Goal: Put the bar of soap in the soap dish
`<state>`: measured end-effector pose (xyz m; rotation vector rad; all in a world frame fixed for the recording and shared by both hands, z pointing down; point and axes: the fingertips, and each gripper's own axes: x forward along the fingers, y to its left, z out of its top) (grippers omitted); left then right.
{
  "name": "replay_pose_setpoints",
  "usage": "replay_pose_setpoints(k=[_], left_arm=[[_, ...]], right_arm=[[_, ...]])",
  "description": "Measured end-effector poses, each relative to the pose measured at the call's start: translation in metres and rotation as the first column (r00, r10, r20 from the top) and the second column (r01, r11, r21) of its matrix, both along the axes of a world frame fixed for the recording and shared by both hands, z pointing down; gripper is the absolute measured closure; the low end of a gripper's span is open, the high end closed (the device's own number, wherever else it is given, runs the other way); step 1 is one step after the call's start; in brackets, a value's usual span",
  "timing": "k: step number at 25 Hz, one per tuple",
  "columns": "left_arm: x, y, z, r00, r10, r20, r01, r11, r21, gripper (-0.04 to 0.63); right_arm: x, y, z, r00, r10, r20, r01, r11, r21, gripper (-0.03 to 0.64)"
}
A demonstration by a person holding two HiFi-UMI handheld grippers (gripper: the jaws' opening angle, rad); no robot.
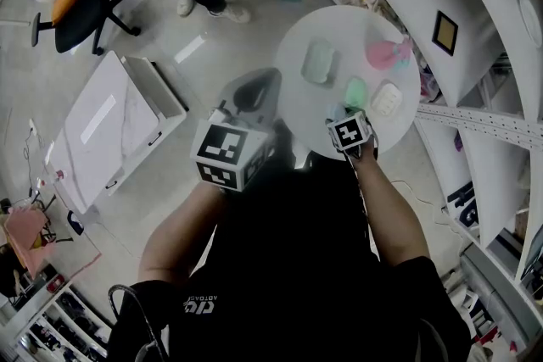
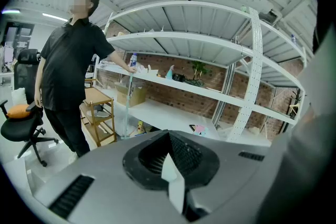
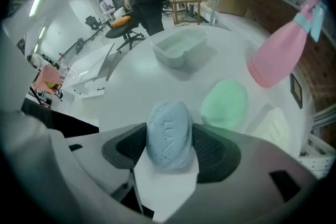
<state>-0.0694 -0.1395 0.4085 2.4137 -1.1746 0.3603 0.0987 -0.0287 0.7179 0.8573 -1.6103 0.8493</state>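
Observation:
A pale blue bar of soap (image 3: 169, 134) is clamped between the jaws of my right gripper (image 3: 169, 150), which is shut on it, low over the near edge of the round white table (image 1: 293, 47). The pale green soap dish (image 3: 179, 45) stands empty farther back on the table, apart from the bar; in the head view the soap dish (image 1: 318, 62) is up and left of my right gripper (image 1: 341, 116). My left gripper (image 1: 253, 96) is off the table's left side, tilted up toward the shelves. In its own view the left gripper (image 2: 169, 157) is shut on nothing.
A green soap (image 3: 224, 103) and a cream soap (image 3: 270, 126) lie just right of the held bar. A pink spray bottle (image 3: 281, 52) stands at the table's right. Curved white shelving (image 1: 475, 55) borders the far side. A person (image 2: 71, 76) stands by an office chair (image 1: 81, 4).

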Motion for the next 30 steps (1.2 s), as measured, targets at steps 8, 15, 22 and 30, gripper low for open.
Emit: replay_pose_setpoints(k=[8,15,22,30], left_arm=[[-0.002,0.000,0.002,1.000,-0.006,-0.025,0.006,1.000,-0.003,0.595],[-0.004,0.000,0.000,0.999,-0.013,-0.051,0.014,1.000,0.001,0.595],[-0.010,-0.006,-0.004,0.997,-0.029,-0.065,0.030,0.999,0.011,0.595],[-0.021,-0.015,-0.003,0.996,-0.062,-0.058,0.062,0.998,0.004,0.595]], right_arm=[[0.006,-0.008,-0.001,0.992,-0.034,-0.124,0.026,0.997,-0.067,0.328],[-0.002,-0.018,-0.026,0.987,0.110,0.119,-0.112,0.994,0.008,0.330],[-0.015,-0.062,-0.056,0.967,0.148,0.208,-0.164,0.984,0.063,0.330],[-0.030,-0.124,-0.063,0.945,0.191,0.267,-0.218,0.973,0.074,0.330]])
